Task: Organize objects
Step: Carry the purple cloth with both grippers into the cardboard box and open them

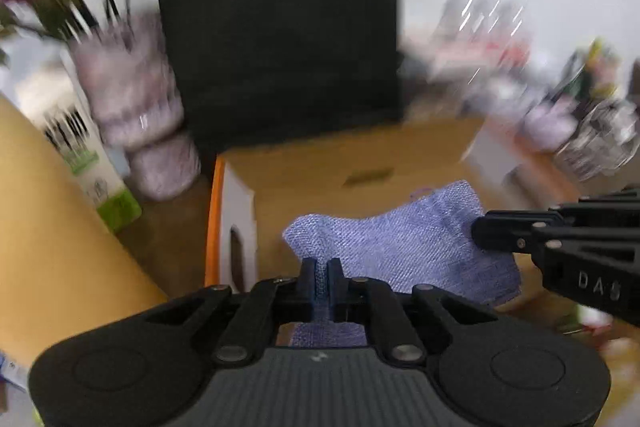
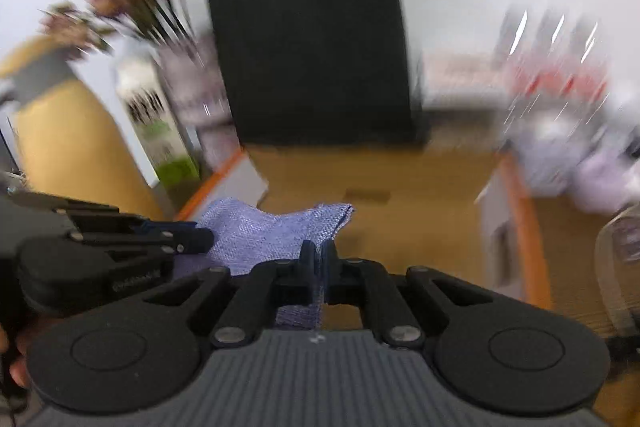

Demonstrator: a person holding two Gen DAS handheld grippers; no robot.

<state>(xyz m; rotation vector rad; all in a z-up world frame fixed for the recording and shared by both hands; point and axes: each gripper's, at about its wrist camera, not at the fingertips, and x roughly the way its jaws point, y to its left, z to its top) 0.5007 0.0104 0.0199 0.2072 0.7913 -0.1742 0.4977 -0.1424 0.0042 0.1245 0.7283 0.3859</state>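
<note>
A lilac-blue woven cloth (image 1: 400,243) hangs stretched between both grippers above an open cardboard box (image 1: 340,163). My left gripper (image 1: 322,267) is shut on one edge of the cloth, with fabric pinched between its blue pads. The right gripper (image 1: 480,231) comes in from the right of the left wrist view and grips the cloth's other side. In the right wrist view my right gripper (image 2: 318,251) is shut on the cloth (image 2: 260,231), and the left gripper (image 2: 204,241) holds it from the left. The box (image 2: 380,179) lies below, its inside brown and bare where visible. The surroundings are motion-blurred.
A black paper bag (image 1: 276,27) stands behind the box. A vase with purple flowers (image 1: 132,83) and a white-green carton (image 1: 88,163) stand at the left. Blurred packets and jars (image 1: 560,99) crowd the right. The box has an orange-edged white flap (image 2: 516,231).
</note>
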